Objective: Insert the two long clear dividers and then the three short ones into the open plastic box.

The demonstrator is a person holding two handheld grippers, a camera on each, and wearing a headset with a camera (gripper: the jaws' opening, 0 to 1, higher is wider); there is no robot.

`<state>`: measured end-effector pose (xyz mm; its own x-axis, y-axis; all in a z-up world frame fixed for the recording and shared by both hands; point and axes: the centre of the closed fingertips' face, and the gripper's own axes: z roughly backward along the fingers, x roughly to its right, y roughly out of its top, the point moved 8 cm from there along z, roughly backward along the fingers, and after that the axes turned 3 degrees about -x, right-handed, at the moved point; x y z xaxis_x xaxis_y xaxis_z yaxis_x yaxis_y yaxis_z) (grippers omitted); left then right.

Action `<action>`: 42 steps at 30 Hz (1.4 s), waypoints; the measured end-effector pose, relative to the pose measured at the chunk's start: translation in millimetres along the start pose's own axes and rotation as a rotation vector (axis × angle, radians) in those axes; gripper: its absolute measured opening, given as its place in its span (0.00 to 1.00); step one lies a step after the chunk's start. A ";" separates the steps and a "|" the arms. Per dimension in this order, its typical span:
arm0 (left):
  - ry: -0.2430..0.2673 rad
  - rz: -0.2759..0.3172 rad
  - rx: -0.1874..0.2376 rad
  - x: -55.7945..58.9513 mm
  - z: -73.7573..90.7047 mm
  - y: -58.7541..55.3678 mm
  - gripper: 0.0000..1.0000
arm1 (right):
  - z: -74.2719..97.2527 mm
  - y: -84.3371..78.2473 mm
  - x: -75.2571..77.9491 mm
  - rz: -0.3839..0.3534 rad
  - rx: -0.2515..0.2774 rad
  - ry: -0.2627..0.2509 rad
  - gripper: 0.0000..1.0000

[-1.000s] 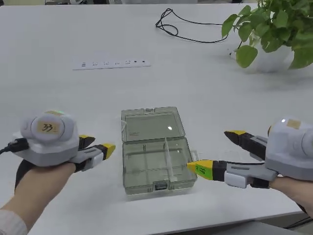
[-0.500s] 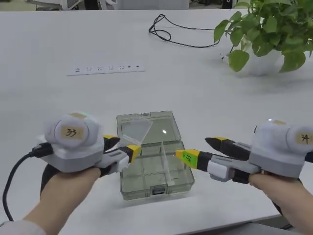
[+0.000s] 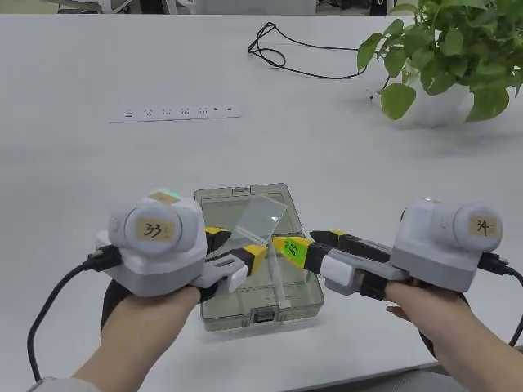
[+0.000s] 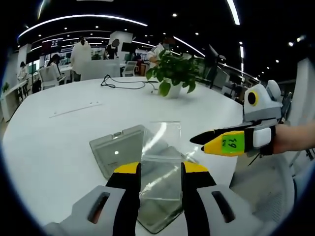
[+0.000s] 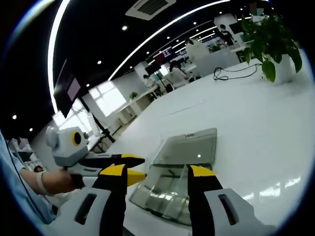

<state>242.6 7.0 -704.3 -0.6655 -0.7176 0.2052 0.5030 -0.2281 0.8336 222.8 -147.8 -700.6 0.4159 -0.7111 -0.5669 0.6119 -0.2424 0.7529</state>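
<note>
Nearest, the left gripper (image 3: 235, 243) pinches a clear divider (image 3: 263, 214), which rises tilted above the box (image 3: 237, 315); its own view shows the sheet between both jaws. Just beside it the right gripper (image 3: 301, 241) points in from the other side, jaws apart, holding nothing. The box lies open on the white table (image 3: 343, 155), lid (image 3: 233, 200) flat behind, with a second divider (image 3: 276, 282) standing inside. Farther back lie a power strip (image 3: 176, 113) and a looped black cable (image 3: 260, 57), with a potted plant (image 3: 449, 41) far right. Beyond, a dim ceiling carries light strips (image 4: 98, 17), and people (image 4: 81, 51) stand among desks.
</note>
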 end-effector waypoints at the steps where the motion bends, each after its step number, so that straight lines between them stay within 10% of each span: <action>1: -0.002 -0.003 0.001 0.9 0.1 -0.2 0.30 | -0.9 -0.1 -0.9 -0.024 0.000 0.008 0.45; 20: -0.020 0.013 0.044 5.3 4.3 -2.1 0.30 | -15.8 -4.3 -8.0 -0.221 -0.021 0.047 0.07; 42: -0.053 0.031 0.053 -0.5 8.1 -10.1 0.30 | -23.5 -9.9 -17.7 -0.259 -0.062 -0.010 0.02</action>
<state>233.4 15.0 -708.7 -0.6791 -0.6878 0.2566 0.4947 -0.1706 0.8521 225.1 -117.3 -705.9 0.2335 -0.6368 -0.7348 0.7371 -0.3769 0.5609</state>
